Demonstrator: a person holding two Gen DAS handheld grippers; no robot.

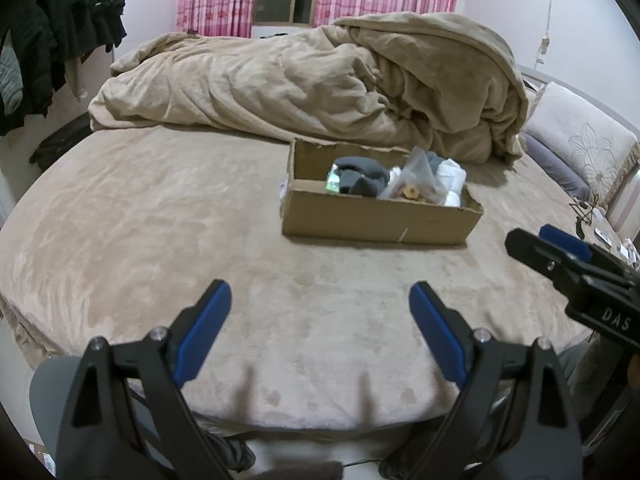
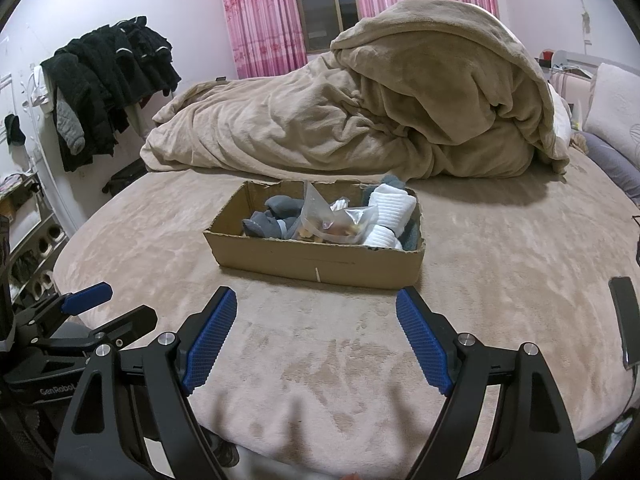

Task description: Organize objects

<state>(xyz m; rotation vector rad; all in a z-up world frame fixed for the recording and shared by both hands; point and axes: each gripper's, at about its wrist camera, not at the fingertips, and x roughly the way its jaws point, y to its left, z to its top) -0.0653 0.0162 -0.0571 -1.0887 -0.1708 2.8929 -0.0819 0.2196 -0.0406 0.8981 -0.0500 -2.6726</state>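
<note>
A shallow cardboard box (image 1: 376,220) (image 2: 320,264) stands on the beige bed. It holds grey socks (image 1: 360,180) (image 2: 272,220), a clear plastic bag (image 1: 416,180) (image 2: 328,224) with small items, and rolled white cloth (image 1: 450,184) (image 2: 390,216). My left gripper (image 1: 320,300) is open and empty above the bed's near edge, short of the box; it also shows at the left of the right wrist view (image 2: 120,308). My right gripper (image 2: 316,304) is open and empty, also short of the box; it shows at the right of the left wrist view (image 1: 540,240).
A crumpled beige duvet (image 1: 320,80) (image 2: 380,112) is piled behind the box. Dark clothes (image 1: 60,40) (image 2: 108,80) hang at the left. Pillows (image 1: 580,144) (image 2: 616,112) lie at the right. A dark phone (image 2: 626,320) lies on the bed at the right edge.
</note>
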